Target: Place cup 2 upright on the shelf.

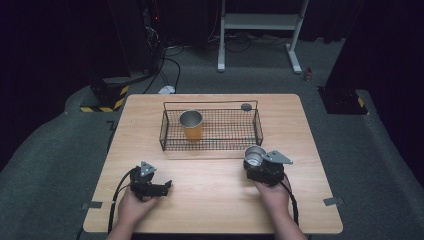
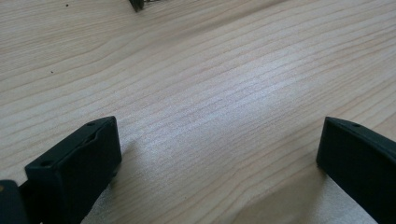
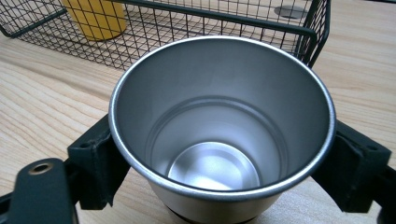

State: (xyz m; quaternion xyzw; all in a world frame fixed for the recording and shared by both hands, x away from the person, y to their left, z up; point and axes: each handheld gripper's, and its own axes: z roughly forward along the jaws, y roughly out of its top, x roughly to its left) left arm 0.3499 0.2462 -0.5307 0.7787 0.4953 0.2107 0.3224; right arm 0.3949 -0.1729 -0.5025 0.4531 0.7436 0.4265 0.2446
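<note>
An empty steel cup (image 3: pixel 219 116) stands upright on the wooden table (image 1: pixel 215 200), just in front of the wire basket (image 1: pixel 257 125). My right gripper (image 3: pixel 223 158) is shut on the steel cup, one black jaw pressing each side. The same cup (image 1: pixel 254 156) sits by the basket's front right corner in the high view, held by the right gripper (image 1: pixel 256 164). A yellow cup (image 1: pixel 191 125) with a steel inside stands in the left part of the basket. My left gripper (image 2: pixel 219 144) rests open low over the bare table, with nothing between its jaws; in the high view the left gripper (image 1: pixel 165 186) lies front left.
A small grey disc (image 1: pixel 246 106) lies at the basket's far right corner. The basket's right half holds nothing. Beyond the table are grey carpet, a white desk frame (image 1: pixel 260 22) and cables on the floor.
</note>
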